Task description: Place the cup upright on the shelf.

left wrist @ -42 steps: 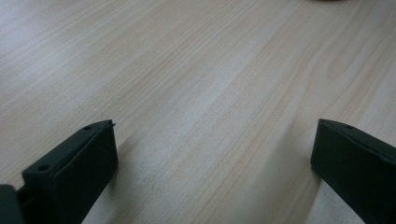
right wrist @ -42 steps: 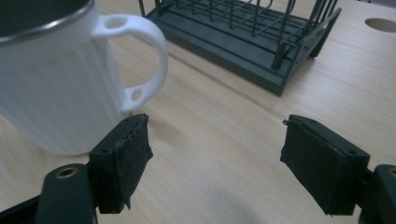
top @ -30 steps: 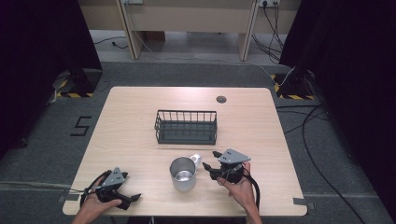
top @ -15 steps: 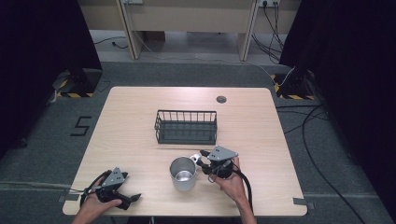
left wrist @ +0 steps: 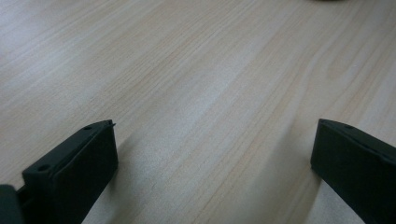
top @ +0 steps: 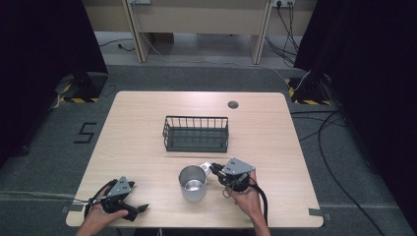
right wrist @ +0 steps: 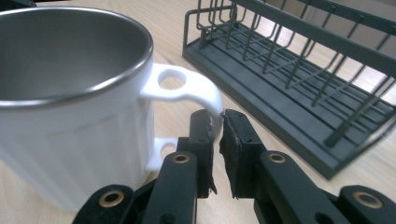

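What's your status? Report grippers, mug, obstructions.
Right gripper jaws just closed, shut on mug handle. Left gripper open, resting on table. Mug upright. Wire rack behind, apart.

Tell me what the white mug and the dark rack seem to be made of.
White handled mug with metal lining: shiny steel-looking inside and rim, matte white outer shell and handle, probably plastic. Dark wire rack: thin rods, likely coated metal, over a flat dark grey matte base.

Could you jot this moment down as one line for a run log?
right gripper: jaws just closing, shut on mug handle | left gripper: open, idle on table | mug: upright, in front of rack
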{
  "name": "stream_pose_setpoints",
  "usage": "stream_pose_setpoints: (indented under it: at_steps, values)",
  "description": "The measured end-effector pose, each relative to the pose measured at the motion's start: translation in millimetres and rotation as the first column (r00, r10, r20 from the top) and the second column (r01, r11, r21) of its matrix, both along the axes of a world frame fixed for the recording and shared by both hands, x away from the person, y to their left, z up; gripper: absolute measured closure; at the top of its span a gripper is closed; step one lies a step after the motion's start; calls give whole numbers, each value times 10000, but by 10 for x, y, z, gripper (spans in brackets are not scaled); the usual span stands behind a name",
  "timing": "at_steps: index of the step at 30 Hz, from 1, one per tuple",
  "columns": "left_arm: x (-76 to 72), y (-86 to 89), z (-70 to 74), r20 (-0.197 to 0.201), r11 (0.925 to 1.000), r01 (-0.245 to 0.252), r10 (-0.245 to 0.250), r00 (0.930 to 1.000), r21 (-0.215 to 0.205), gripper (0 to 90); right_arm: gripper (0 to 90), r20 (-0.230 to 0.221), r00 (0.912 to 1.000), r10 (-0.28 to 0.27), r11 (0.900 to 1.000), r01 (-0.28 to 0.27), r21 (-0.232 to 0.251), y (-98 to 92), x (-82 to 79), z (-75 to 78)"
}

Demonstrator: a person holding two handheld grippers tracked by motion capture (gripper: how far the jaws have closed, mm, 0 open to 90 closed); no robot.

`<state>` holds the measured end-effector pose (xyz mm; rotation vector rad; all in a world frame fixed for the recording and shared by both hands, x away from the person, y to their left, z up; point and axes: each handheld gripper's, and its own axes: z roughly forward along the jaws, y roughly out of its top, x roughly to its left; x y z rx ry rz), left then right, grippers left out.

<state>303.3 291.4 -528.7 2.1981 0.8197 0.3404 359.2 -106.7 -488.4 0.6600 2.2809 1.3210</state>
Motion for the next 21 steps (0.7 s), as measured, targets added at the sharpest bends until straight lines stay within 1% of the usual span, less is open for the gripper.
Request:
stream_pose_setpoints:
  at_steps: [1,2,4,6,7,9,12,16,21]
  values:
    - [0,0,-1,0,10000,3,-3,10000,-13,0,839,1,9999,-112,9999,112,6,-19,-23,-1]
    - [0,0,-1,0,10000,3,-3,10000,-13,0,839,1,9999,-112,9999,112,6,-19,-23,-1]
    - [0,0,0,0,10000,-2,2,10000,-1,0,866,66,9995,-308,9994,307,180,-59,-59,1]
    - [0,0,0,0,10000,5,-5,10000,-11,0,871,136,9995,-282,9990,277,364,-77,-81,20]
    - [0,0,0,-1,10000,5,-5,10000,-10,0,864,99,9998,-177,9986,172,500,-79,-83,28]
    - [0,0,-1,0,10000,5,-5,10000,-8,0,841,21,9999,-161,9983,160,565,-72,-78,27]
    - [0,0,-1,0,10000,7,-7,10000,-10,0,790,-97,9998,-155,9993,159,344,-47,-48,-2]
    - [0,0,-1,0,10000,3,-3,10000,-13,0,737,-131,9999,-6,9994,11,340,-13,-1,-26]
    - [0,0,-1,0,10000,6,-6,10000,-11,0,734,-262,9996,79,9995,-71,315,36,87,-87]
